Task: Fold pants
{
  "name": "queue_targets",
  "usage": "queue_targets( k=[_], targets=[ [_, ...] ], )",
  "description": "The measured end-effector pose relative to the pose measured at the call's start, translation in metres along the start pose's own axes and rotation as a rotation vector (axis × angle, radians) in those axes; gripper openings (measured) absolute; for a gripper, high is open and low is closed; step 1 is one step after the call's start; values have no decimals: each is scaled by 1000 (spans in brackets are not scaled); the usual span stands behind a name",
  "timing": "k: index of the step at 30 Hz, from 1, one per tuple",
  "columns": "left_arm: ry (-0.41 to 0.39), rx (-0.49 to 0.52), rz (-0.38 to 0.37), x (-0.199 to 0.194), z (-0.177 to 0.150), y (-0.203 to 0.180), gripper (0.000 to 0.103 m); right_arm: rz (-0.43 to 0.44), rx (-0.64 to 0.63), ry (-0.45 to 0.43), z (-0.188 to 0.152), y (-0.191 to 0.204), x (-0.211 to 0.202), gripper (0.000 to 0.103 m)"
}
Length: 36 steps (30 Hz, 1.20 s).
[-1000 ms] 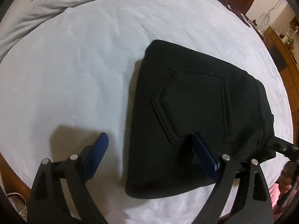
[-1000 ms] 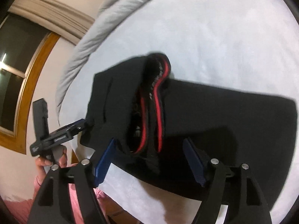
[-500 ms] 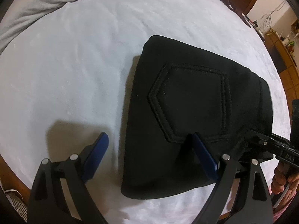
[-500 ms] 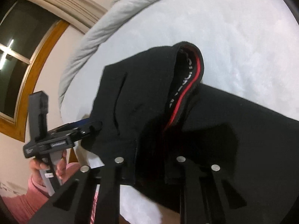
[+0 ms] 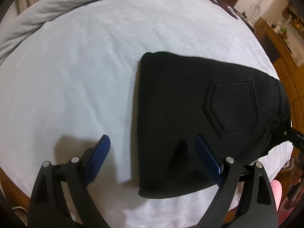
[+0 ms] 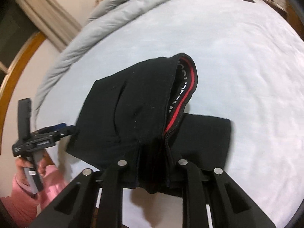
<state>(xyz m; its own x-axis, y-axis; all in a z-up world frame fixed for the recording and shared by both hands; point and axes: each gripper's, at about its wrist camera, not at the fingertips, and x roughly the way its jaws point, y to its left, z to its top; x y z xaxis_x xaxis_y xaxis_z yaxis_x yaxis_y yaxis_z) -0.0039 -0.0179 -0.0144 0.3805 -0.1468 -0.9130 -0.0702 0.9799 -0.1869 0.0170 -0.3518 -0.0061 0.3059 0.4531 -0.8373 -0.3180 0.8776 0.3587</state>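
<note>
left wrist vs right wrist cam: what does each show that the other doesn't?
Left wrist only: back pocket of the black pants, and the left gripper open, nothing between its pads.

Right wrist only: red-striped waistband lifted, right gripper shut on pants fabric, a hand in a pink sleeve.

Both: pants on the pale sheet, grey duvet behind.

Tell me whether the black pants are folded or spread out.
Folded. The pants lie as a compact stack on the bed, back pocket on top, while the right gripper pinches the waistband end and lifts it.
</note>
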Motion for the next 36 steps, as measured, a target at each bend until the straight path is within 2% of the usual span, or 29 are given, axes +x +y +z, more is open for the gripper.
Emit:
queue_targets(
  k=[4, 8, 12, 14, 15, 16, 18, 19, 21, 23, 25, 27, 30, 32, 36],
  targets=[
    [10, 41, 21, 10, 3, -23, 90, -50, 35, 50, -12, -23, 2, 19],
    [16, 69, 28, 22, 5, -41, 90, -30, 108, 32, -19, -43, -1, 19],
    [22, 74, 40, 32, 7, -44, 92, -14, 156, 65, -30, -62, 11, 20],
    [32, 62, 41, 39, 7, -41, 93, -14, 173, 86, -34, -65, 20, 28],
    [35, 57, 41, 39, 6, -39, 93, -14, 170, 95, -36, -64, 23, 28],
    [36, 51, 44, 39, 6, -39, 93, -19, 164, 89, -36, -63, 21, 34],
    [26, 60, 54, 33, 8, -41, 92, -83, 107, 61, -33, -48, 12, 48],
    [21, 77, 74, 28, 8, -43, 92, -167, 53, 48, -32, -39, 3, 56],
    [-8, 98, 99, 19, 9, -52, 92, -235, -16, 22, -31, -23, -8, 56],
    [-26, 113, 122, 13, 11, -62, 92, -307, -78, 9, -28, -5, -13, 49],
    [-21, 125, 114, 12, 11, -70, 92, -347, -86, -13, -25, 7, -19, 47],
    [-15, 126, 100, 12, 8, -76, 92, -332, -69, -43, -23, 7, -26, 42],
    [-2, 112, 91, 19, 7, -78, 92, -248, -12, -66, -17, 5, -31, 37],
    [8, 94, 83, 20, 5, -71, 92, -249, -5, -73, -17, 5, -31, 36],
    [13, 70, 94, 29, 0, -67, 92, -256, 3, -14, -22, -2, -12, 36]
  ],
)
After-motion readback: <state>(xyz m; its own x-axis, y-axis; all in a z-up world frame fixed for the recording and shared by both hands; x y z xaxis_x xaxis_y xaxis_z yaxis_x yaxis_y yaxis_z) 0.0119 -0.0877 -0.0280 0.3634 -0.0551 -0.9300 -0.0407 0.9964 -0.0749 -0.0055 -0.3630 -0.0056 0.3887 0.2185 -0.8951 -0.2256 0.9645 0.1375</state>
